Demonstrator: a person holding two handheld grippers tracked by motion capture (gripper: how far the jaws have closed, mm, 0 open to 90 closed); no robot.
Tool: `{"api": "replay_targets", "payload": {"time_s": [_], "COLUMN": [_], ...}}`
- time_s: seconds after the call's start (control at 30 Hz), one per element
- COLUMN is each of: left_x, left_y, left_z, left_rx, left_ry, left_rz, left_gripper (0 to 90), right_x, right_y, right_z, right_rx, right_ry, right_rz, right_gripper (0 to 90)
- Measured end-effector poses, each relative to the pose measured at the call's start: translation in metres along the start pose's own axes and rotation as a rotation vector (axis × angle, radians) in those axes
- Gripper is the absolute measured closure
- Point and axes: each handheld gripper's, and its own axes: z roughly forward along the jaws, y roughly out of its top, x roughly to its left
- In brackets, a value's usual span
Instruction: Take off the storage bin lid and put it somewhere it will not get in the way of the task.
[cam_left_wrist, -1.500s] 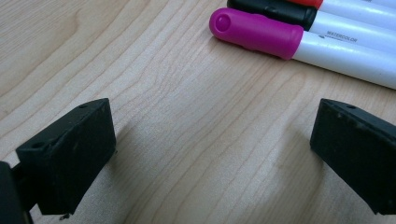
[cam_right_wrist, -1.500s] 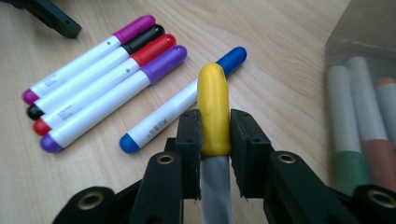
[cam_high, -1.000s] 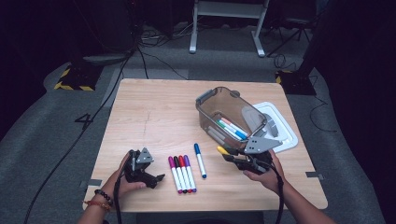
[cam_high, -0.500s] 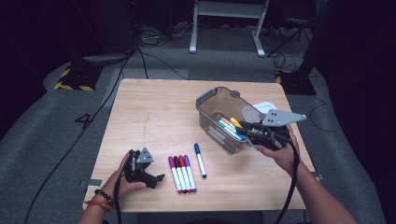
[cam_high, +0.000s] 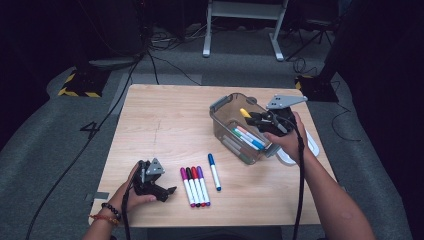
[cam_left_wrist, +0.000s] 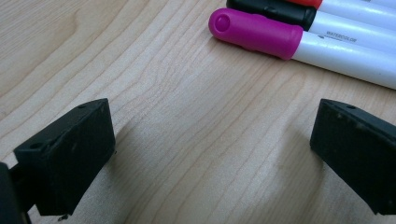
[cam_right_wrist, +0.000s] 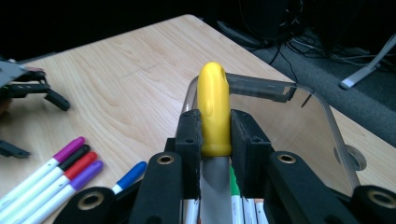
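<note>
since a second ago the right gripper has lifted off the near right part of the table and travelled up and away, so that it is over the clear bin, where earlier it sat low beside the bin's near edge. its jaws are clamped narrow on the yellow marker, whose yellow cap pokes out past the pads toward the left of the scene. in the right gripper view the yellow marker stands pinched between the two black pads of the right gripper, with the clear bin below and several capped markers lying in it.

the left gripper has not shifted; it rests at the near left of the table in the person's left hand, its jaws spread wide with nothing between them. in the left gripper view the left gripper shows bare wood between its pads, and the magenta marker lies just beyond them.

four markers lie side by side on the table near the middle: the magenta marker, a black marker, a red marker and a purple marker, touching or nearly so. a blue marker lies just to their right, apart from the row. a white lid lies right of the bin, partly under the person's right hand.
</note>
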Motion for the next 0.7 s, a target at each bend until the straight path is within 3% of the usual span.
{"api": "replay_targets", "payload": {"time_s": [0.37,0.7], "left_x": [0.001,0.0], "left_y": [0.001,0.0], "left_z": [0.0,0.0], "left_rx": [0.0,-0.001], "left_ry": [-0.005,0.0], "left_rz": [0.011,0.002], "left_gripper": [0.1,0.5], "right_x": [-0.015,-0.011], "right_y": [-0.003,-0.012], "right_z": [0.053,0.08], "right_rx": [0.166,0.319], "right_ry": [0.026,0.077], "right_rz": [0.026,0.005], "right_gripper": [74.7,74.7]}}
